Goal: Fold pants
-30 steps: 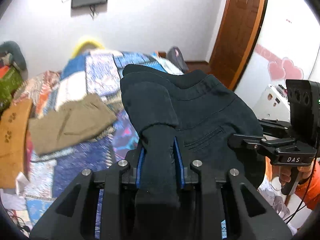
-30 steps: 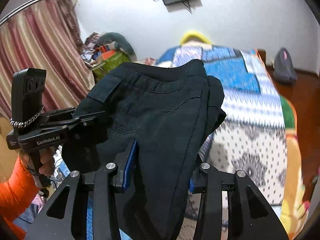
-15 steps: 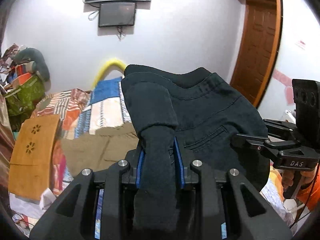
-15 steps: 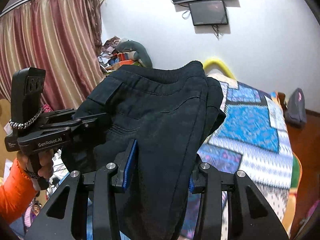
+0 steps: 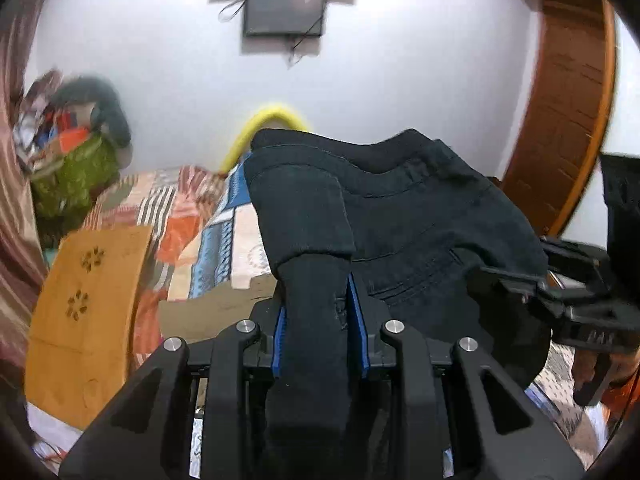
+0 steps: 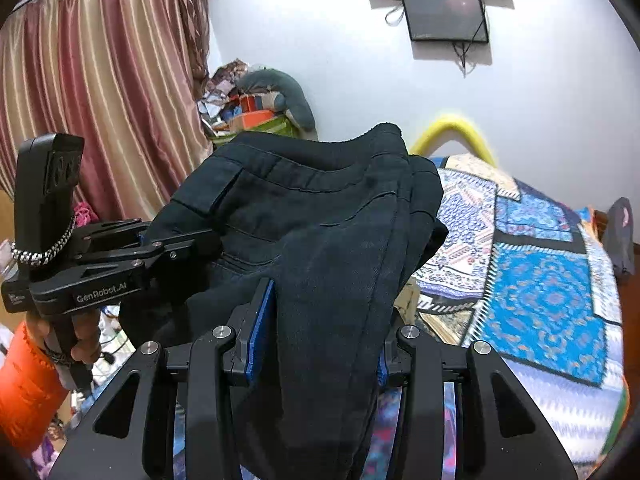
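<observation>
Clearly the dark pants (image 5: 400, 216) are off the bed and in the air, bunched and folded over themselves, carried between both tools: the left gripper (image 5: 319, 332) has its blue pads clamped on a thick roll of the fabric, and the right gripper (image 6: 320, 328) is likewise closed on a wide fold of the same cloth, with the waistband arching up above the jaws in both wrist views. Below and beyond lies the patterned bedspread (image 6: 552, 296), with a tan garment (image 5: 224, 312) on it near the left side and a wooden board (image 5: 84, 312) leaning beside the bed. The main risk, as I judge it, is that the grips hold loose bulk, not clean edges; an inner layer could slide out and the fold fall open. If the two hands drift apart the cloth will pull taut and drag free of one set of pads; if they close in, the slack may sag and crease. Setting it down carelessly could also land it on the tan garment and tangle the two
</observation>
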A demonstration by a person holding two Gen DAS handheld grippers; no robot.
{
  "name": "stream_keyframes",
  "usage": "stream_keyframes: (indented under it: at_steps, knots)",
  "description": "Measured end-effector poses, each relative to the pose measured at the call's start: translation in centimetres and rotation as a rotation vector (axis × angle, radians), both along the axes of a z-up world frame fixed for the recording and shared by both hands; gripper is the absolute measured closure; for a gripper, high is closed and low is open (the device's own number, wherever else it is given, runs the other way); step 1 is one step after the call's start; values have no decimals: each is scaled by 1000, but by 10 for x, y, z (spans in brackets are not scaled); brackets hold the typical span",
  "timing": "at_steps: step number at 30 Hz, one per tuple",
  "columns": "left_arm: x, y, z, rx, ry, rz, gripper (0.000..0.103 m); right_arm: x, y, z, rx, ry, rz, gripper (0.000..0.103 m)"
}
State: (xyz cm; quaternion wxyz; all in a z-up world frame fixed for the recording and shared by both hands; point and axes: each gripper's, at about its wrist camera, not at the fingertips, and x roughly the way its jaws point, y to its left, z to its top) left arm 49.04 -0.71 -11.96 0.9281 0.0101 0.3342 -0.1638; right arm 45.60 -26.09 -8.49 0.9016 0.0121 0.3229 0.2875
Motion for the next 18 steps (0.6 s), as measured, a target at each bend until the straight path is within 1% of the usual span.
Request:
stream_keyframes:
  at_steps: [2, 6, 9, 10, 12, 14, 15, 16, 17, 18]
  knots:
    - [23, 5, -17, 1, 25, 17, 76, 17, 8, -14, -15, 18, 1, 65]
    - [59, 11, -56, 40, 49, 30, 76, 46, 17, -39, -6, 64, -1, 65]
    - [85, 17, -85, 39, 108, 66, 76, 72, 28, -66, -18, 115, 10, 65]
    - [94, 20, -95, 39, 129, 78, 76, 77, 30, -71, -25, 128, 11, 65]
    - [116, 25, -121, 48, 185, 91, 76, 94, 40, -90, -51, 170, 7, 64]
    - [135, 30, -143, 62, 231, 102, 73, 106, 45, -106, -66, 212, -3, 62]
    - [143, 34, -154, 66, 253, 108, 69, 110, 46, -116, -80, 231, -18, 60]
    - [145, 36, -161, 64, 268, 114, 59, 113, 46, -121, -91, 238, -28, 58]
    - [151, 41, -170, 61, 285, 120, 54, 115, 45, -128, -103, 247, -35, 56]
    - [152, 43, -173, 59, 287, 125, 44, 115, 43, -130, -104, 254, -38, 53]
